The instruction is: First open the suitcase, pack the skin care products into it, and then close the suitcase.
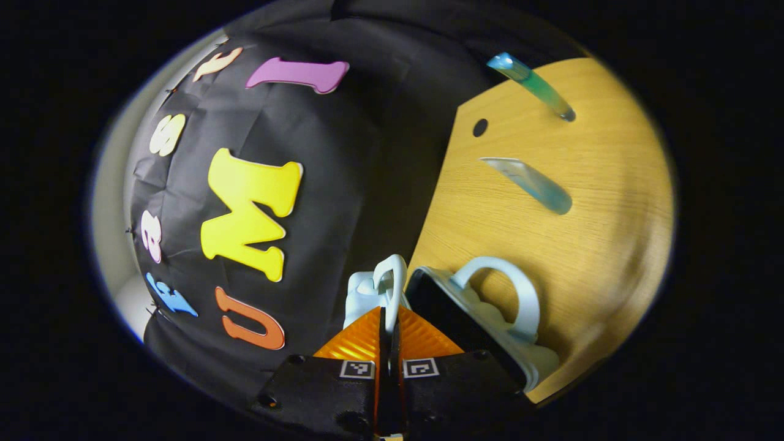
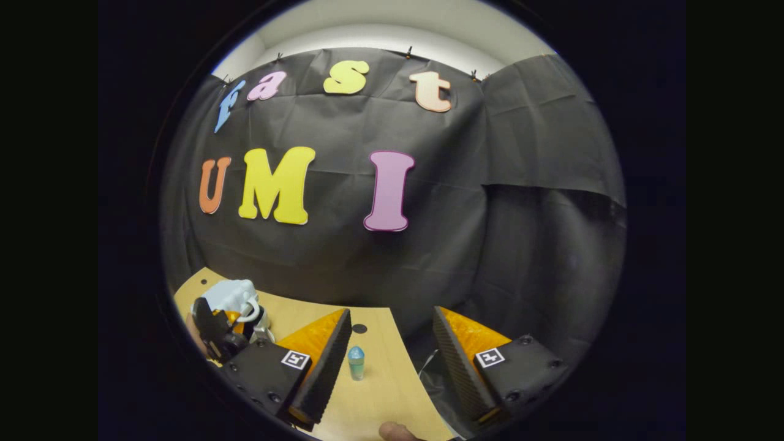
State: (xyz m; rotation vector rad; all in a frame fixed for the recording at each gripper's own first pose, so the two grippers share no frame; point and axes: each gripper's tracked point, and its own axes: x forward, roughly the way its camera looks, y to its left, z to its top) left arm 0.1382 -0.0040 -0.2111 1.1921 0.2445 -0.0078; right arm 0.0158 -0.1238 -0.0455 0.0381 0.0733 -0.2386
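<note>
A small pale-blue suitcase (image 1: 490, 318) lies on the wooden table (image 1: 600, 245), and dark shows between its two shells. My left gripper (image 1: 389, 309) is shut on a white handle loop (image 1: 392, 278) of one shell. The other shell carries its own handle (image 1: 517, 288). Two teal skin-care tubes are farther off: one (image 1: 533, 86) near the table's edge, one (image 1: 530, 184) nearer the suitcase. In the right gripper view my right gripper (image 2: 392, 312) is open above the table (image 2: 380, 392), with a teal tube (image 2: 356, 362) standing beyond its fingers. The suitcase (image 2: 233, 297) and left gripper (image 2: 217, 334) are at far left.
A round hole (image 1: 480, 127) is cut in the tabletop near its back edge, and it also appears as the hole (image 2: 359, 329) in the right gripper view. Black cloth hangs directly behind the table. A fingertip (image 2: 395, 432) pokes in at the bottom of the right gripper view.
</note>
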